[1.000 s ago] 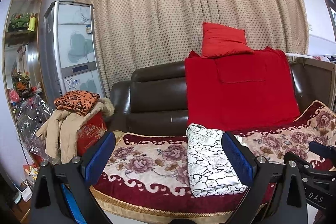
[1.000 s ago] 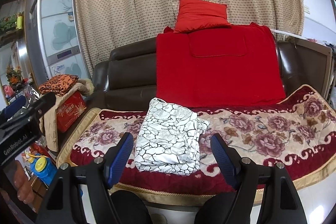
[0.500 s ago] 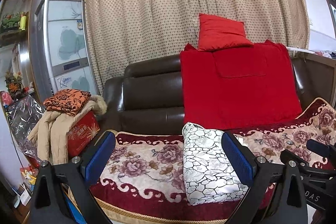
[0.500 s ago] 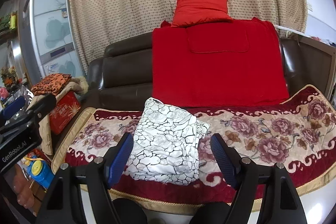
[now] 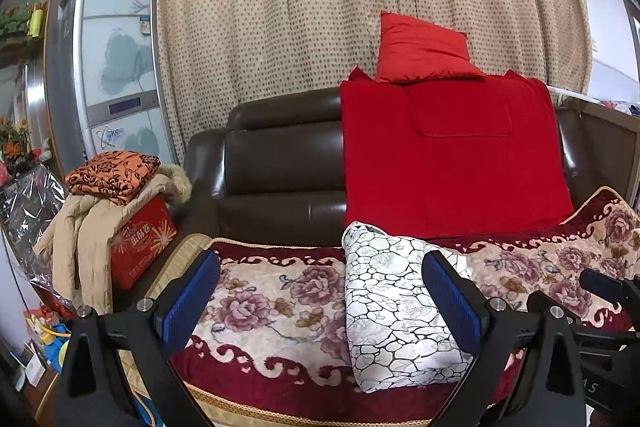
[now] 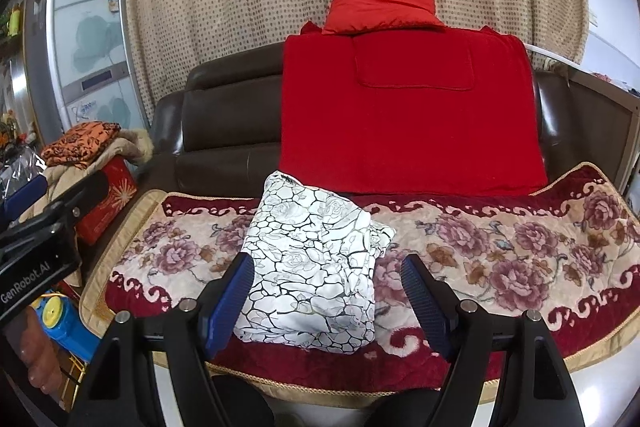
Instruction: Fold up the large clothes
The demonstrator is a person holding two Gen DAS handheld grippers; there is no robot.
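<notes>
A white garment with a black crackle pattern [image 5: 394, 311] lies folded in a compact rectangle on the floral sofa cover [image 5: 276, 303]; it also shows in the right wrist view [image 6: 316, 267]. My left gripper [image 5: 320, 299] is open and empty, held back from the sofa's front edge, with the garment behind its right finger. My right gripper [image 6: 328, 299] is open and empty, in front of the garment's near edge and apart from it.
A red blanket [image 5: 452, 155] and red cushion [image 5: 420, 49] rest on the brown sofa back. At left, folded orange cloth [image 5: 112, 173] and a beige coat [image 5: 88, 227] sit on a red box, beside a tall appliance [image 5: 108, 67]. Curtains hang behind.
Both grippers have moved a little closer to the sofa and tilted slightly, so the garment appears larger. The garment itself has not moved. Both grippers stay open.
</notes>
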